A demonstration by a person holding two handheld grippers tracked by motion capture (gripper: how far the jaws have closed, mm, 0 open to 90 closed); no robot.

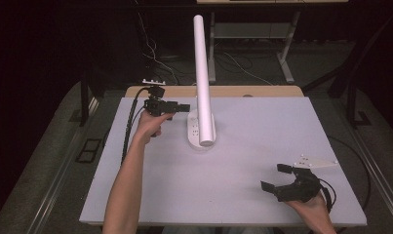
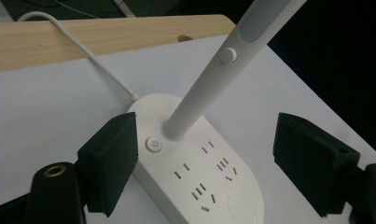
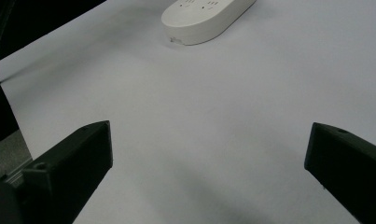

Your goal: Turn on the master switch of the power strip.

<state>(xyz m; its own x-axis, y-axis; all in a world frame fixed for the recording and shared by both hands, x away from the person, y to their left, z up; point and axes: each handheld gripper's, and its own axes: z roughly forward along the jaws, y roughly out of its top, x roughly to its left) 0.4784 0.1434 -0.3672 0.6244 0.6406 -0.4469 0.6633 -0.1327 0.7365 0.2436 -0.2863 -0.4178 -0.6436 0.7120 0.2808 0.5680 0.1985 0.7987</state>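
Easing my left gripper, jaws apart, toward the lamp at the table's far middle, I'm aiming for its stiff, smooth, top-heavy stem, right gripper idling open.

No words, brands or numbers can be read. The one sign is a power symbol on the round button, left of centre in the left gripper view, on the white socket base beside the lamp stem.
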